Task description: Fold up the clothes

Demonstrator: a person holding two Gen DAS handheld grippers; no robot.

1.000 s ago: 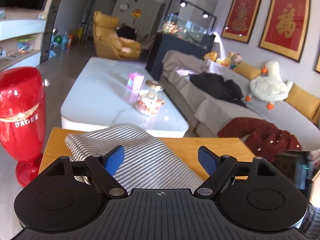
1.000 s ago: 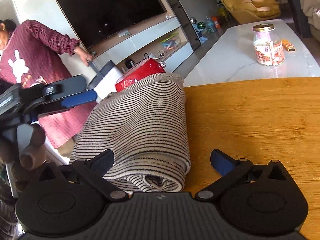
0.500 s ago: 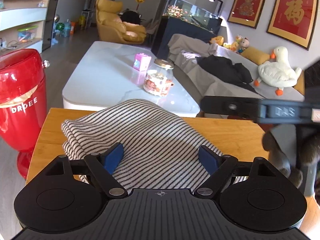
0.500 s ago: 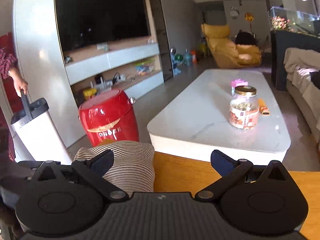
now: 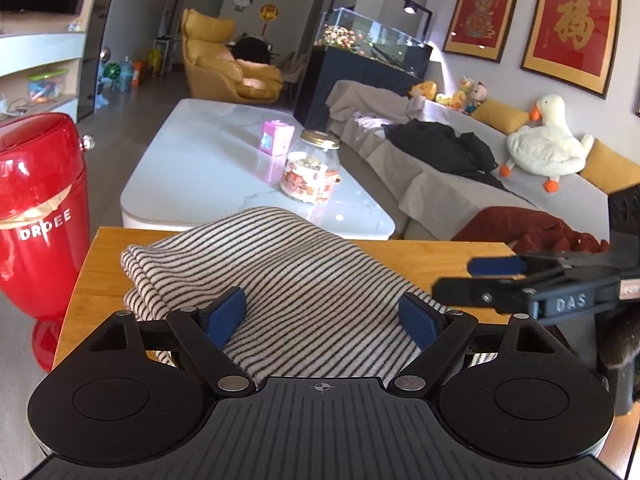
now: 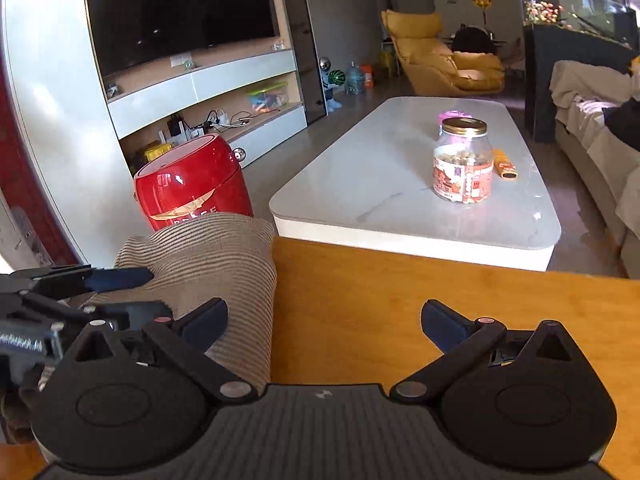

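Note:
A folded black-and-white striped garment (image 5: 288,280) lies on the wooden table (image 5: 420,256). My left gripper (image 5: 320,316) is open, its blue pads on either side of the garment's near part, just above it. In the right wrist view the garment (image 6: 216,268) lies at the table's left side. My right gripper (image 6: 324,322) is open over bare wood (image 6: 400,292) just right of the garment. The right gripper also shows at the right of the left wrist view (image 5: 520,284); the left gripper shows at the left of the right wrist view (image 6: 80,284).
A red bin (image 5: 36,216) stands on the floor left of the table. Beyond it is a white coffee table (image 5: 208,176) with a glass jar (image 5: 310,172) and a pink box (image 5: 276,138). A sofa (image 5: 460,176) with clothes and a plush goose is at right.
The right gripper has swung away from the garment and now faces the coffee table beside it. The left gripper has come lower and closer over the garment.

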